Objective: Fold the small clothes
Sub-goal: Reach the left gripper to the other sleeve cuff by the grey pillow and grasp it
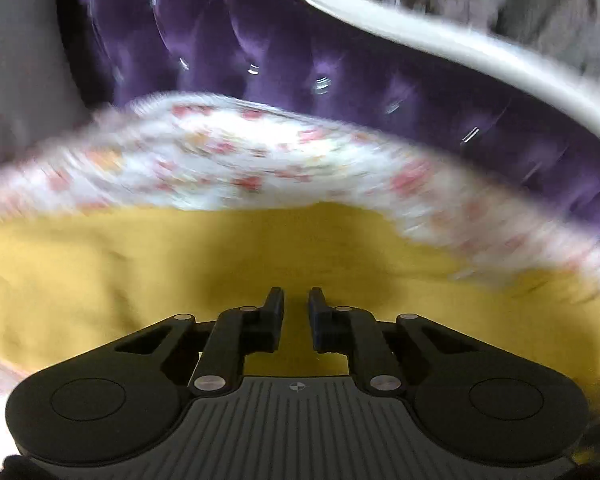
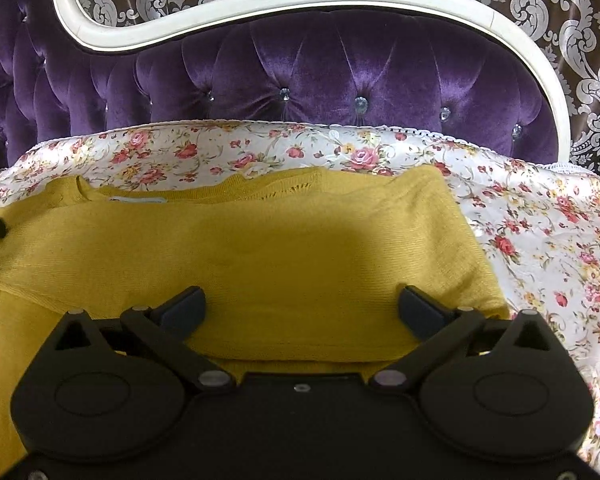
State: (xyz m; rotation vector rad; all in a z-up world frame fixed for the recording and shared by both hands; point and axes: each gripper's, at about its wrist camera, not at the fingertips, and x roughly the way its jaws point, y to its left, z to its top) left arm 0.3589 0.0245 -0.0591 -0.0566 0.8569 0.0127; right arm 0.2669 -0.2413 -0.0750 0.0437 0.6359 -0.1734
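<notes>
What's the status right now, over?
Left gripper jaws nearly shut, nothing visibly pinched; picture blurred. Right gripper jaws wide open over the yellow sweater. Sweater partly folded on floral sheet. Nothing in the way.

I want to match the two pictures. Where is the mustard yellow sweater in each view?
Left wrist view: the mustard yellow sweater fills the lower middle band, blurred, under the left gripper.
Right wrist view: it spreads across the centre and left, under the right gripper, neckline at the far edge.
Shared landmark: the purple tufted headboard behind the floral bedspread.
</notes>
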